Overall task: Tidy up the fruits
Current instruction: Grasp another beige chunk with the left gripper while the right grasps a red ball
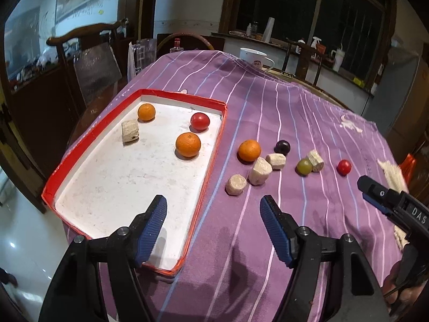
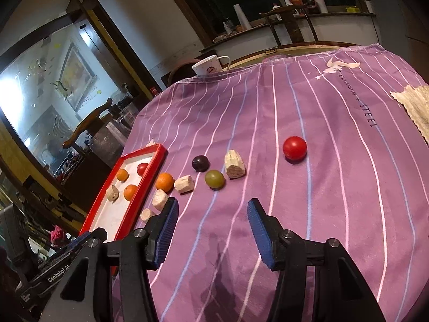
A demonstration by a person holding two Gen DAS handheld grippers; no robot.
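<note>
Left wrist view, nearest first: our left gripper (image 1: 213,228) hangs with its jaws parted and nothing between them, straddling the near right wall of the red-rimmed tray (image 1: 211,145) over the striped purple cloth (image 1: 268,241). The right gripper (image 2: 211,232) likewise stands parted and empty above bare cloth; its tip also shows at the right edge of the left view. Loose on the cloth, just beyond the tray wall, we note a pale chunk (image 1: 236,184), a second pale chunk (image 1: 260,171) touching a third (image 1: 275,160), an orange (image 1: 249,150), a green grape (image 1: 304,166) against a fourth chunk (image 1: 315,160), a dark grape (image 1: 282,147), and a red tomato (image 1: 344,167) off alone to the right. Inside the tray: two oranges (image 1: 188,145), one tomato (image 1: 200,121), one chunk (image 1: 130,131). Judgement: sorting is partly done; we are between picks, both hands free. The next move calls for choosing one loose piece, probably the lone tomato for the right hand, centring the jaws around it and closing gently, since round fruit may roll on soft cloth. Farther back stands a white mug (image 1: 253,56).
</note>
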